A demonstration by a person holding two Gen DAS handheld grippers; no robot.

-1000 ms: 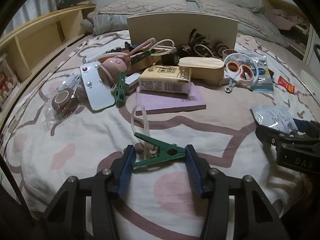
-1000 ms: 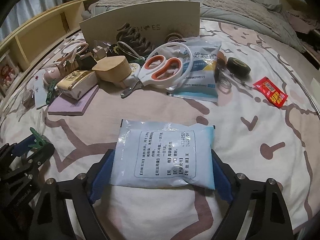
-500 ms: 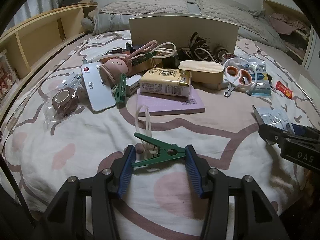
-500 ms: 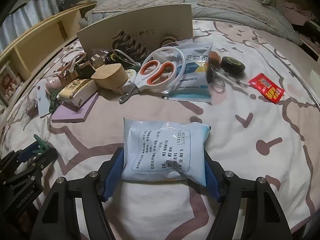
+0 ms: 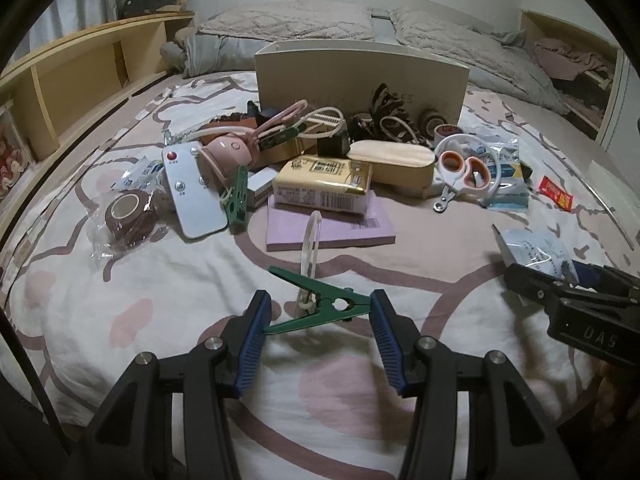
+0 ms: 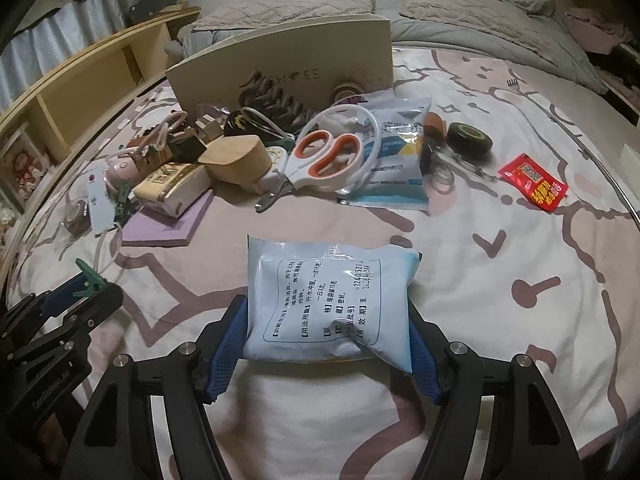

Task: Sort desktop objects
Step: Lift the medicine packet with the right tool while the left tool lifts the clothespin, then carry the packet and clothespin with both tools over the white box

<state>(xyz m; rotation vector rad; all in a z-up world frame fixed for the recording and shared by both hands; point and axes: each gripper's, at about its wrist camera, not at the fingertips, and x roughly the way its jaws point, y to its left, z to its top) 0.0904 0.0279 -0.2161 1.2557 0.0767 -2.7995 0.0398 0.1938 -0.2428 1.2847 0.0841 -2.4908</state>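
The right gripper (image 6: 326, 354), jaws apart a second ago, is now squeezing the packet (image 6: 326, 300), while the left gripper (image 5: 318, 330) is still clamping the clip (image 5: 320, 308).

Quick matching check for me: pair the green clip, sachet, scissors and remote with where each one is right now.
1 green clip
2 sachet
3 scissors
4 remote

A in the right gripper
B beside the tape roll
C in the left gripper
D on the blue packet

Pairs: 1-C, 2-A, 3-D, 4-B
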